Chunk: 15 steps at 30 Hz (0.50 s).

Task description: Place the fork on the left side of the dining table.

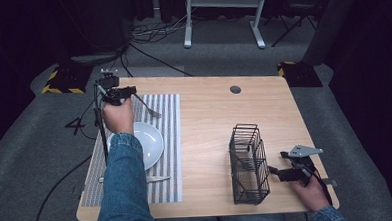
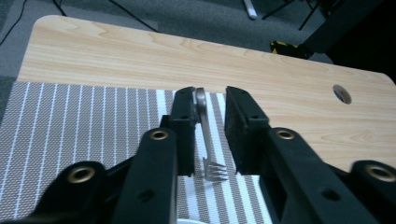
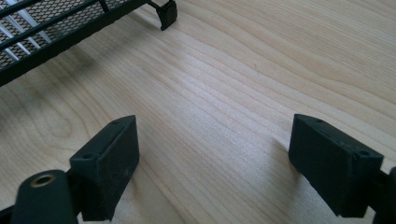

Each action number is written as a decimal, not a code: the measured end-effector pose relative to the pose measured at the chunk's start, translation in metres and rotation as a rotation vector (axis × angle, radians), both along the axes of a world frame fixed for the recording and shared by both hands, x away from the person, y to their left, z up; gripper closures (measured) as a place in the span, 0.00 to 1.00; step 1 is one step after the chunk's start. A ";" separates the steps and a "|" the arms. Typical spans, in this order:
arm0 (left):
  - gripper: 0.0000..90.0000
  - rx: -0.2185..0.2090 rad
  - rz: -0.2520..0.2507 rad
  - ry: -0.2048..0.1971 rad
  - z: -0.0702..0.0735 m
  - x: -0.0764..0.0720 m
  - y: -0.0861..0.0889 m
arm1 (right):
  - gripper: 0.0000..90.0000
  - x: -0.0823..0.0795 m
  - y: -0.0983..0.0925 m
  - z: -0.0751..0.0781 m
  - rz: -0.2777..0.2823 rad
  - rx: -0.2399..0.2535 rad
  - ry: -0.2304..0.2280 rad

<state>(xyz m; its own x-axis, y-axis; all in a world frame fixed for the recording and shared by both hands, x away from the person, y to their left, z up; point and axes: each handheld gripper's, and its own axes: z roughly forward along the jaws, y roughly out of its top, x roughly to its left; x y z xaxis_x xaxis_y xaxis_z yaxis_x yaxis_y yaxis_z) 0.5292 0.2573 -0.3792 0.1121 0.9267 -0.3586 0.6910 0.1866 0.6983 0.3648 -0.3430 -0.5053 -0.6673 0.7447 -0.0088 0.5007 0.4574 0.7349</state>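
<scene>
Fork (image 2: 205, 135) is seen between the parted left tongs (image 2: 210, 112), leaning on one pad, over the striped placemat (image 1: 170, 141) beyond the plate (image 1: 153, 142). Right tongs (image 3: 215, 158) are spread, empty, beside the wire basket (image 1: 249, 163). Knife (image 1: 154, 179) already laid; fork release judged nearly done.

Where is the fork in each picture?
High view: the fork is at upper left, over the striped mat, by the left gripper.
Left gripper view: the fork is in the middle, between the jaws, prongs toward the camera.
Right gripper view: not there; it looks at the table by the basket.
Shared landmark: the mat.
</scene>
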 end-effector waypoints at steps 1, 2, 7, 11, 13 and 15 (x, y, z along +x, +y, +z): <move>0.76 0.000 0.000 0.000 0.000 0.000 0.000 | 0.18 0.000 0.000 0.000 0.000 0.000 0.000; 0.74 0.002 0.008 0.007 -0.001 0.000 0.003 | 0.18 0.000 0.000 0.000 -0.001 0.000 -0.001; 0.63 0.023 0.012 -0.002 -0.003 0.001 0.008 | 0.18 0.000 0.000 0.000 0.001 -0.001 -0.001; 0.59 0.053 0.025 0.012 -0.007 0.002 0.011 | 0.18 0.000 0.000 0.000 0.000 0.000 -0.001; 0.59 0.057 0.027 0.017 -0.008 0.003 0.012 | 0.18 0.000 0.000 0.000 0.000 -0.001 -0.001; 0.58 0.060 0.034 0.028 -0.012 0.003 0.016 | 0.18 0.000 0.000 0.000 0.000 -0.001 -0.001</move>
